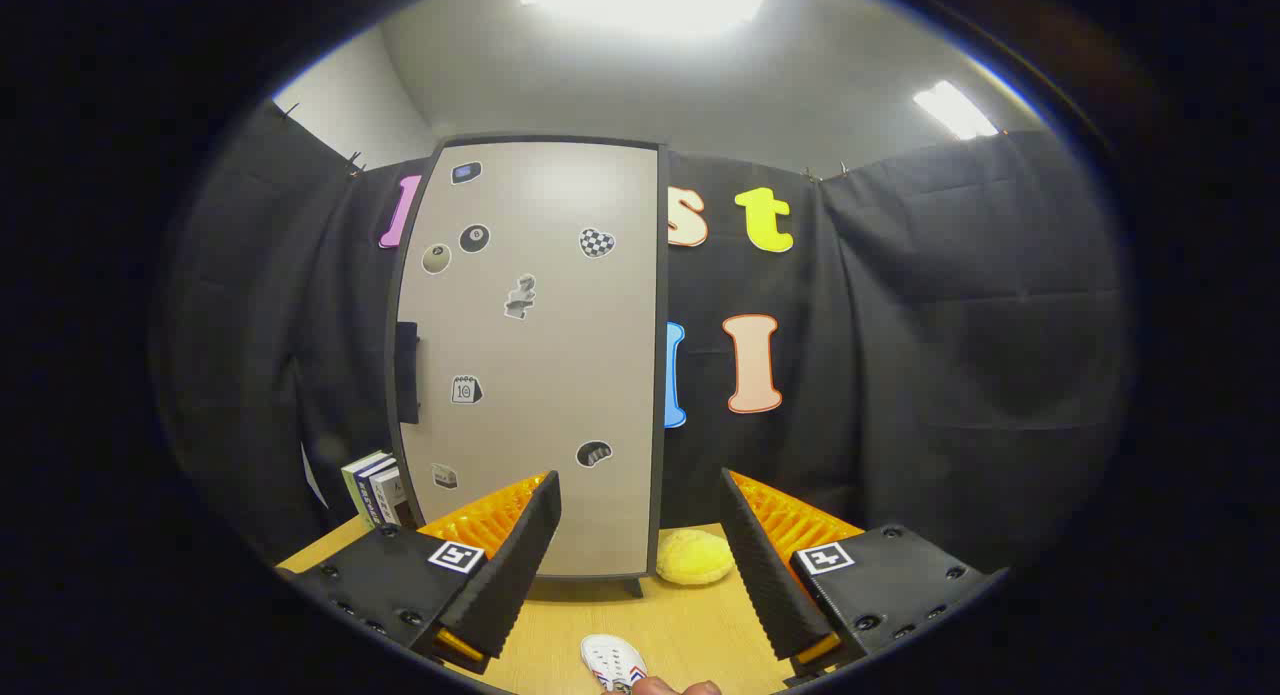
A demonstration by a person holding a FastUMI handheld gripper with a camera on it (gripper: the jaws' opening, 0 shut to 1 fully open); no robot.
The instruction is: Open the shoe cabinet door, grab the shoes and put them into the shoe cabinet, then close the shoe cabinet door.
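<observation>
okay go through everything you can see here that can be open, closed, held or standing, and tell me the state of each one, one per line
Tall beige shoe cabinet door with stickers: closed.
Gripper: open, fingers spread, holding nothing.
Small white shoe: lying on the wooden table between the fingers, not gripped.
Yellow rounded soft object: resting on the table by the cabinet's base.
Row of books: standing upright left of the cabinet.

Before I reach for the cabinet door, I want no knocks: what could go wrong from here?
1. The gripper is open, and the white shoe lies on the table below its jaws, so a low approach may bump it.
2. The yellow soft object sits beside the closed shoe cabinet and could get pushed.
3. The books stand near the cabinet's handle.
</observation>
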